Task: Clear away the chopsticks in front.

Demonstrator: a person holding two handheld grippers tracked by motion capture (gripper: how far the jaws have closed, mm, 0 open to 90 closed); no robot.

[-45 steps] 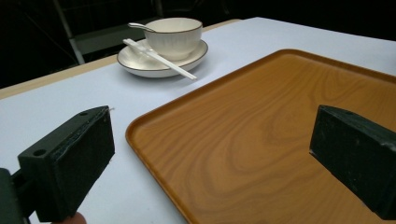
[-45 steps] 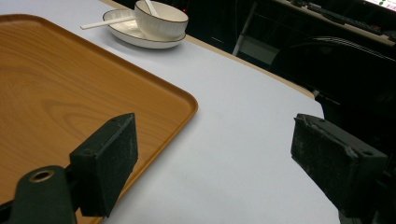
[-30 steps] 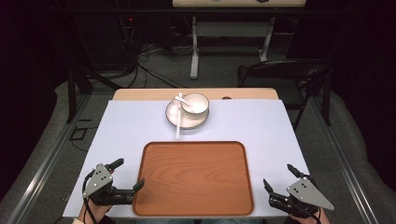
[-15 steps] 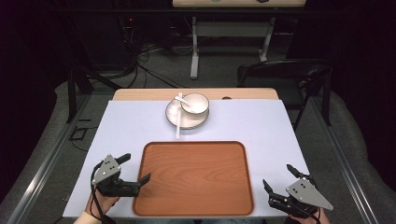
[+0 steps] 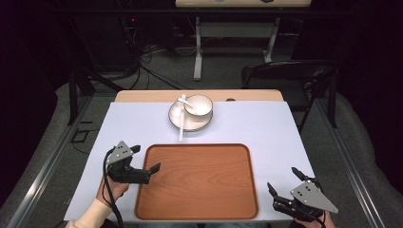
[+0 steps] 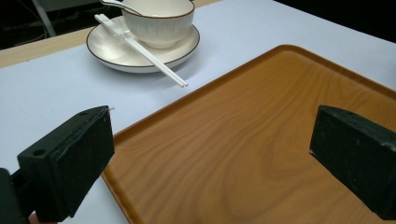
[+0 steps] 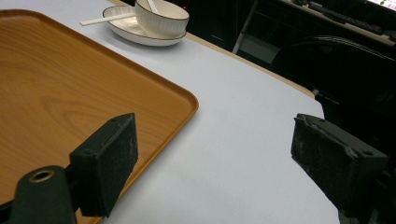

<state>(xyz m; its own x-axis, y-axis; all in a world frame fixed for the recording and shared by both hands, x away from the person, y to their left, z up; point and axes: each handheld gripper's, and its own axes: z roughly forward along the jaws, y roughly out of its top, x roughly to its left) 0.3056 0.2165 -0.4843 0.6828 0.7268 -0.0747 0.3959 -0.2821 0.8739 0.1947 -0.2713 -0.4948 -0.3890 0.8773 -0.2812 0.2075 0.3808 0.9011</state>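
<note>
A wooden tray (image 5: 197, 180) lies empty on the white table cover, near the front. Behind it a white bowl (image 5: 198, 105) with a spoon in it stands on a white plate (image 5: 179, 118), and white chopsticks (image 5: 181, 124) rest across the plate's left side. My left gripper (image 5: 146, 158) is open at the tray's left edge, one jaw over the tray (image 6: 243, 140) and one over the cover, nothing between them. My right gripper (image 5: 282, 178) is open beyond the tray's front right corner (image 7: 56, 84), also with nothing in it. The bowl (image 6: 161, 18) and chopsticks (image 6: 144, 51) lie ahead of the left gripper (image 6: 210, 158).
A black chair (image 5: 285, 76) stands behind the table's right far corner. Cables (image 5: 142, 71) run over the floor at the back left. White cover (image 7: 233, 121) stretches to the right of the tray, up to the table's edge.
My left gripper has moved forward and to the right, from the front left corner to the tray's left edge. The right gripper has stayed put.
</note>
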